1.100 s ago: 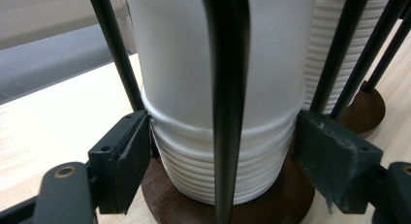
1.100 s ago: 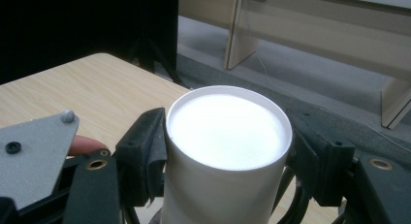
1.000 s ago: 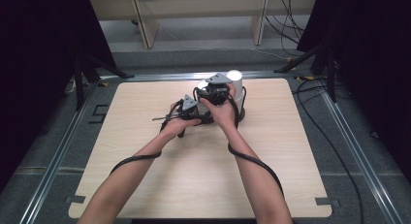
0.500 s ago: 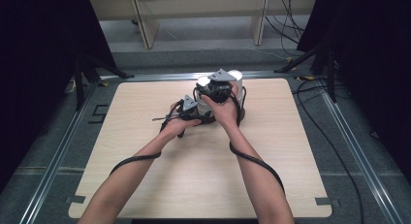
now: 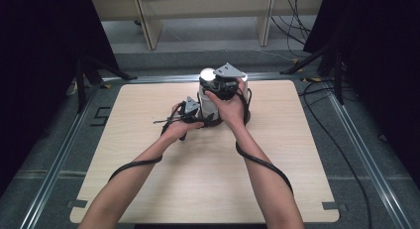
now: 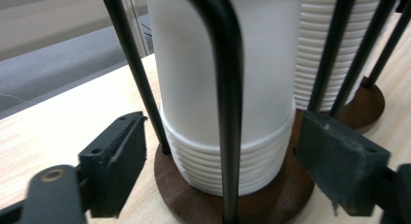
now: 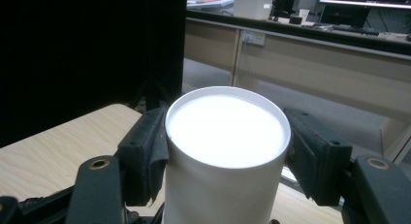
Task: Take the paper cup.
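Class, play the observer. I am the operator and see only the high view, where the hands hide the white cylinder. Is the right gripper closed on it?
Observer: Yes. The right gripper has a jaw pressed against each side of the top cup, just below its upper edge.
Operator: And the left gripper?
Observer: The left gripper is open, with one jaw on either side of the foot of the cup stack, gripping nothing.
Operator: What keeps that stack upright?
Observer: Thin black rods that rise around it from a round brown base.
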`<state>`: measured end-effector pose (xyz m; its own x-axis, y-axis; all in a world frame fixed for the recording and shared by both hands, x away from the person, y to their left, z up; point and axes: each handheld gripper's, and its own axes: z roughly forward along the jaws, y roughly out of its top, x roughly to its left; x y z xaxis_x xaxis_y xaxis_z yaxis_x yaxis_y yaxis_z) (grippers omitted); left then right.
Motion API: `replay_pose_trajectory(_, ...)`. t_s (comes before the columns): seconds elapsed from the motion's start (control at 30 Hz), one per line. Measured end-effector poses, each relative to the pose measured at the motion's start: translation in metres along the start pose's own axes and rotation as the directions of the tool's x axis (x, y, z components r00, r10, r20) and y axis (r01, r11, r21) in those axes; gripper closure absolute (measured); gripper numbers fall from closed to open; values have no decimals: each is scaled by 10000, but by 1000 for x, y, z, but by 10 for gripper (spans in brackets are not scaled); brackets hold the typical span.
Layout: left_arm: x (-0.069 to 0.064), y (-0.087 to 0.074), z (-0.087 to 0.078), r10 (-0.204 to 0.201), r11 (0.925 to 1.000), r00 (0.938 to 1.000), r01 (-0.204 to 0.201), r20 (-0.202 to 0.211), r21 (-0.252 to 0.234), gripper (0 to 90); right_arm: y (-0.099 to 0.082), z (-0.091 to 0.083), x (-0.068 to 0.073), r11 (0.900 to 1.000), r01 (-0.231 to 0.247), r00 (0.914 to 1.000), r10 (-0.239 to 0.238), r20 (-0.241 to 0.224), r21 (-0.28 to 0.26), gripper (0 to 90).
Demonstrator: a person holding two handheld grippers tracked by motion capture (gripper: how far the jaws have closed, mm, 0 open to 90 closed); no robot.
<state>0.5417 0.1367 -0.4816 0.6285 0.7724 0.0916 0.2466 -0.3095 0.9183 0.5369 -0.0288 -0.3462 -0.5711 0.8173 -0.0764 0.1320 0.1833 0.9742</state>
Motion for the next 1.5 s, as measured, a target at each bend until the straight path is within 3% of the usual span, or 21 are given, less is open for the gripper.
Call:
replay_pose_trajectory(0.23, 2, 3, -18, 99, 9997, 9999, -101, -94, -215, 134, 9, -9, 1, 9989, 24, 10000, -22, 30, -459, 360)
replay_pose_trajectory(0.4, 1, 3, -31, 90, 9992, 10000, -91, -34, -386, 110, 16, -19, 3, 9986, -146, 9998, 141, -101, -506, 360)
replay_pose_trajectory(0.53, -1, 2, -46, 100, 9993, 9999, -97, 83, -362, 99, 18, -28, 4, 9979, 22, 9999, -32, -149, -640, 360)
replay_pose_trajectory(0.6, -3, 2, -51, 17, 9987, 10000, -12, 96, -511, 89, 17, -33, 5, 9981, -260, 9993, 244, -284, -554, 360)
replay_pose_trajectory(0.63, -4, 2, -52, 30, 9963, 9999, -20, 109, -856, 86, 17, -35, 4, 9982, -236, 9992, 218, -341, -545, 360)
replay_pose_trajectory(0.67, -4, 3, -56, 108, 9961, 9999, -101, 79, -879, 85, 17, -38, 3, 9978, -88, 9996, 71, -263, -653, 360)
replay_pose_trajectory(0.77, -6, 3, -65, 182, 9952, 9998, -171, 105, -960, 84, 15, -44, 3, 9974, -460, 9982, 437, -413, -554, 360)
replay_pose_trajectory(0.87, -8, 2, -74, 133, 9944, 9997, -109, 224, -1048, 82, 12, -50, 2, 9979, -215, 9992, 195, -344, -603, 360)
replay_pose_trajectory(0.9, -10, 1, -78, 145, 9939, 9995, -112, 287, -1097, 82, 10, -53, 3, 9974, -502, 9976, 475, -511, -520, 360)
replay_pose_trajectory(1.13, -18, -9, -95, 211, 9898, 9993, -167, 302, -1412, 89, 0, -70, 3, 9974, -427, 9975, 392, -588, -588, 360)
replay_pose_trajectory(1.17, -20, -10, -100, 214, 9906, 9994, -173, 287, -1360, 94, -6, -76, 3, 9959, -669, 9957, 627, -677, -607, 359)
replay_pose_trajectory(1.3, -26, -15, -111, 188, 9864, 9990, -119, 408, -1638, 111, -16, -87, 2, 9978, -403, 9976, 372, -576, -533, 359)
replay_pose_trajectory(1.33, -29, -18, -115, 199, 9855, 9990, -128, 403, -1689, 115, -20, -92, 3, 9967, -662, 9957, 629, -686, -463, 359)
replay_pose_trajectory(1.43, -32, -21, -119, 297, 9830, 9986, -212, 439, -1822, 124, -25, -97, 2, 9962, -665, 9959, 629, -645, -556, 359)
replay_pose_trajectory(1.5, -37, -24, -124, 332, 9822, 9982, -235, 492, -1865, 128, -37, -109, 2, 9942, -976, 9930, 942, -720, -459, 358)
